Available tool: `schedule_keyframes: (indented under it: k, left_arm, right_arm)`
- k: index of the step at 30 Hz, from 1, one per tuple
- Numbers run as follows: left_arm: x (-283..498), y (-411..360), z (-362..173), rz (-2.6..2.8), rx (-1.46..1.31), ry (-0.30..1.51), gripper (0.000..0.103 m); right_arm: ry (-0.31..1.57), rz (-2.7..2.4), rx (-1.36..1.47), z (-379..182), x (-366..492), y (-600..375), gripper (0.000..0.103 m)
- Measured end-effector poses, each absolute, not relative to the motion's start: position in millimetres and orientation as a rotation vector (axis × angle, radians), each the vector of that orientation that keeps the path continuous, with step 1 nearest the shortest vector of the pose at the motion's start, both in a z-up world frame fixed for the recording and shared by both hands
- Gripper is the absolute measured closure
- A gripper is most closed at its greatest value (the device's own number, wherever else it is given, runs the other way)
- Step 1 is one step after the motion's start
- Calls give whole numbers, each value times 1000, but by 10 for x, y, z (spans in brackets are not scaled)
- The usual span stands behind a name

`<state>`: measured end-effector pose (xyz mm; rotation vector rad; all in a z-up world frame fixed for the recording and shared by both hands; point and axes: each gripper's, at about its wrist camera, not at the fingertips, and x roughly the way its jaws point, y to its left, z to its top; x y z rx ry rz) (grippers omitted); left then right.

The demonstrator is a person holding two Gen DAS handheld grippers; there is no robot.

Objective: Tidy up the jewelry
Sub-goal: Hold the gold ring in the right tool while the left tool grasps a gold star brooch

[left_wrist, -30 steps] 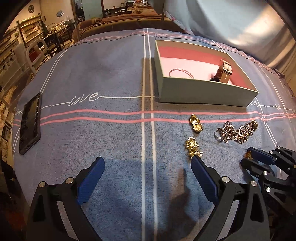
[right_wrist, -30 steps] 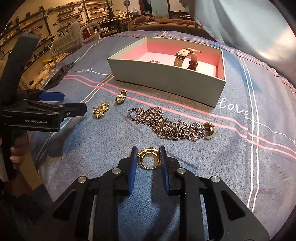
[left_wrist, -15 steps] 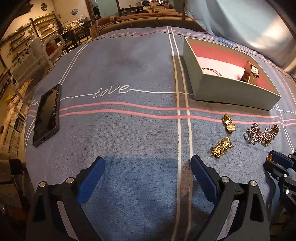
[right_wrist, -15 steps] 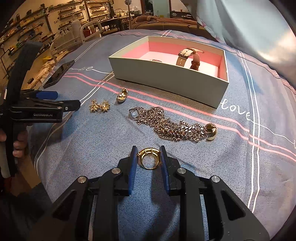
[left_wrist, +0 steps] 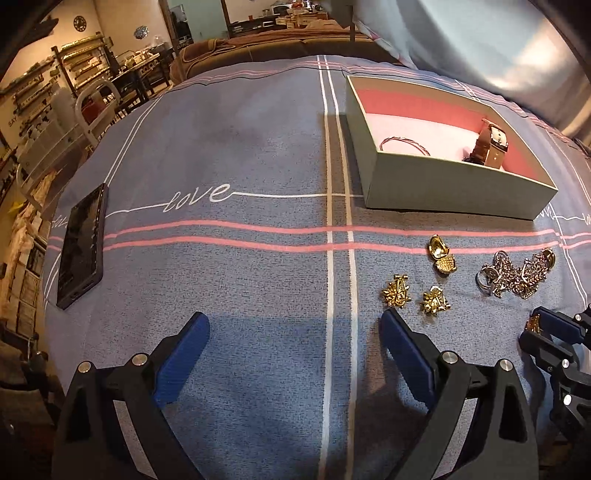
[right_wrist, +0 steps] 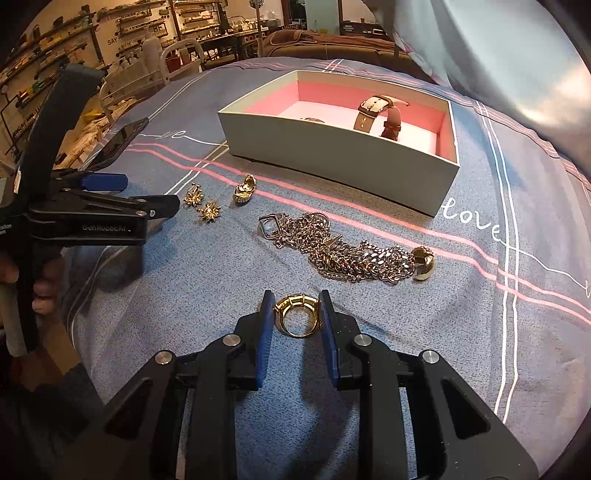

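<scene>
Separated now, two gold earrings [left_wrist: 415, 297]; left gripper [left_wrist: 291, 332] open, right gripper [right_wrist: 296, 314] clamps ring [right_wrist: 297, 314].

A ring [right_wrist: 297, 314] is sitting between the right hand-held gripper [right_wrist: 295, 304] fingers; ahead, a chain bracelet [right_wrist: 347, 251] is lying on the bed [right_wrist: 480, 332], the box [right_wrist: 340, 155] behind, earrings [right_wrist: 203, 205] lying ahead-left.

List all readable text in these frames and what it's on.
"love": bedspread, again at.
"GenRobot.AI", slightly blurred: left claw.
"SAY…", cut off: shop sign.
Small print on the left claw's handle, clock face, shelf labels: too small to read.
</scene>
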<state>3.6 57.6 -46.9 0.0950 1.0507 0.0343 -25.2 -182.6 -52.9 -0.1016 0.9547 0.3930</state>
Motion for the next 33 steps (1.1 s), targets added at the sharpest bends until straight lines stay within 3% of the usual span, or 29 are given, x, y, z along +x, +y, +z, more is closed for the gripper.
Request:
schedule_keyframes:
  k: [7,15,17,20,31,32,33]
  left_arm:
    - [94,268,-464,-47,201,1028,11]
    - [243,220,-537,-103,174,1017,48]
    - [213,215,-524,-132,148,1013,69]
    - [148,191,-490,-147,133,1016,84]
    - [-18,235,-362,-145,114,1000,86]
    - [-16,238,-367,-157,116,1003,85]
    - [-2,240,-384,-166,116,1014,72]
  right_arm:
    - [957,395,-105,-521,-255,-1814,78]
    - [958,397,-111,-523,-264,-1812,78]
    - [956,397,-110,-524,-269,-1810,78]
    - [951,399,-101,-526,-282,-1818,78]
    - [913,398,-109,-386,-287,-1839,78]
    - [913,398,-106,-389,-292,-1843,78]
    - [919,402,-104,-396,-296,-1841,78]
